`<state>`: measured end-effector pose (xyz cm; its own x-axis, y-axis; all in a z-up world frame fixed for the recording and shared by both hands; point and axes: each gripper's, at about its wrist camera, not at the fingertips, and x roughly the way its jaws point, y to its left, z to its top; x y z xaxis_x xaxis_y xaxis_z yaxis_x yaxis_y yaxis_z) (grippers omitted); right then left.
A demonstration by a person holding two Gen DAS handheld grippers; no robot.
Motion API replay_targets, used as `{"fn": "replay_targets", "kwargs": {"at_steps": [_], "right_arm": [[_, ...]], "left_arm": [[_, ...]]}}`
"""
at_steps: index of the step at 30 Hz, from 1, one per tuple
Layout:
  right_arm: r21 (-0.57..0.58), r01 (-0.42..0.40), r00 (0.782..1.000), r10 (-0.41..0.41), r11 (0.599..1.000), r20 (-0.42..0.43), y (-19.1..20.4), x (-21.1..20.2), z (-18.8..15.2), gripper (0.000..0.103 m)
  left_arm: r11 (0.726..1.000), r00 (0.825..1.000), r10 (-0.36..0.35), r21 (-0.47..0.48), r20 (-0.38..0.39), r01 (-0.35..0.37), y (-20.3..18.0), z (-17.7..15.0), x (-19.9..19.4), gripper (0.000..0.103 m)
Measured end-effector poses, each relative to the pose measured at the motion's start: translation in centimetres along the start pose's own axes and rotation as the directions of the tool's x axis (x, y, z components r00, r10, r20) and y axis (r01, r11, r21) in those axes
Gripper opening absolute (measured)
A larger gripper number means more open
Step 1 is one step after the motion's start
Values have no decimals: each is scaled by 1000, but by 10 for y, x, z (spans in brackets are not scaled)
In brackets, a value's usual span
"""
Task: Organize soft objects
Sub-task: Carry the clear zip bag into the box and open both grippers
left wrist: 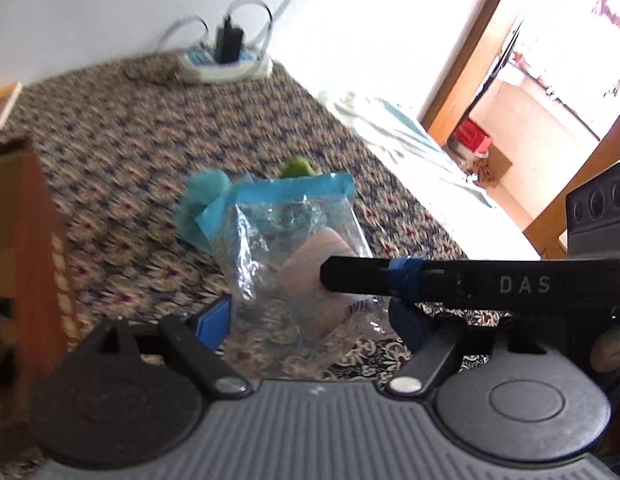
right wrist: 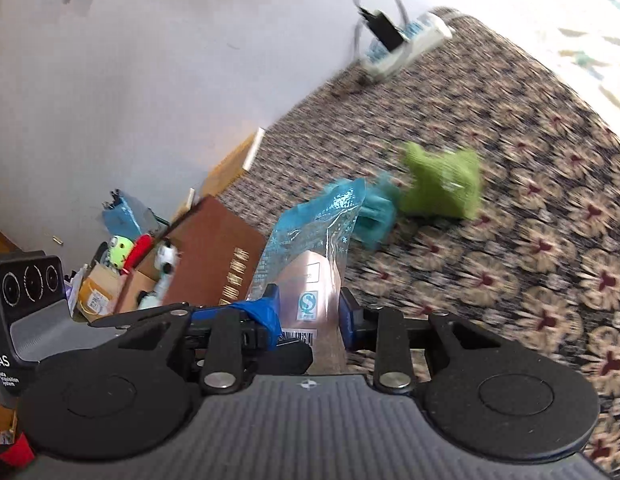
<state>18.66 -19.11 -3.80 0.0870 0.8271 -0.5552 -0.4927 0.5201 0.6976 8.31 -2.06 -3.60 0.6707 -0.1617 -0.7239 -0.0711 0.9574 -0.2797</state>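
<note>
Right gripper (right wrist: 306,312): clenched on the plastic bag (right wrist: 310,248), its blue pads pressing the clear film and the pink packet inside from both sides; in the left wrist view its black finger crosses in from the right and ends on the bag.
Left gripper (left wrist: 310,316): released, blue pads spread either side of the bag's lower end without pinching it, probably ready to steady or open the bag.
Plastic bag: clear with a blue sealed top, held above the patterned bedspread (right wrist: 510,240), likely lifted so it can be carried toward the box.
Teal soft piece (right wrist: 376,216): lies on the bedspread just beyond the bag's blue end.
Green soft piece (right wrist: 442,188): lies on the bedspread, touching the teal one on its far right side; both wait to be sorted.
Cardboard box (right wrist: 218,256): at the left, beside a heap of small toys, a likely destination.
Power strip (left wrist: 226,64): far edge against the wall, well apart.
Blur: both views smear, so fine detail is uncertain.
</note>
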Motion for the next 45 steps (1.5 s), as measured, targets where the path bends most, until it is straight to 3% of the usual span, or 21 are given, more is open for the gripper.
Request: {"fn": "replay_targets", "kwargs": {"at_steps": [12, 22, 32, 38, 45], "right_arm": [[-165, -85, 994, 96, 983, 59, 108, 47, -4, 14], [-259, -100, 990, 121, 961, 67, 164, 92, -20, 14], [-279, -59, 991, 89, 958, 96, 186, 131, -19, 17], [-276, 86, 986, -42, 957, 162, 186, 154, -15, 18], [-214, 105, 989, -79, 971, 128, 174, 159, -21, 18]], "left_arm": [[996, 983, 87, -38, 164, -82, 74, -13, -108, 81], [990, 971, 139, -55, 194, -130, 134, -25, -143, 81], [988, 970, 152, -67, 192, -142, 181, -16, -136, 83], [979, 975, 172, -138, 144, -152, 211, -11, -109, 85], [979, 980, 171, -128, 99, -158, 215, -19, -98, 85]]}}
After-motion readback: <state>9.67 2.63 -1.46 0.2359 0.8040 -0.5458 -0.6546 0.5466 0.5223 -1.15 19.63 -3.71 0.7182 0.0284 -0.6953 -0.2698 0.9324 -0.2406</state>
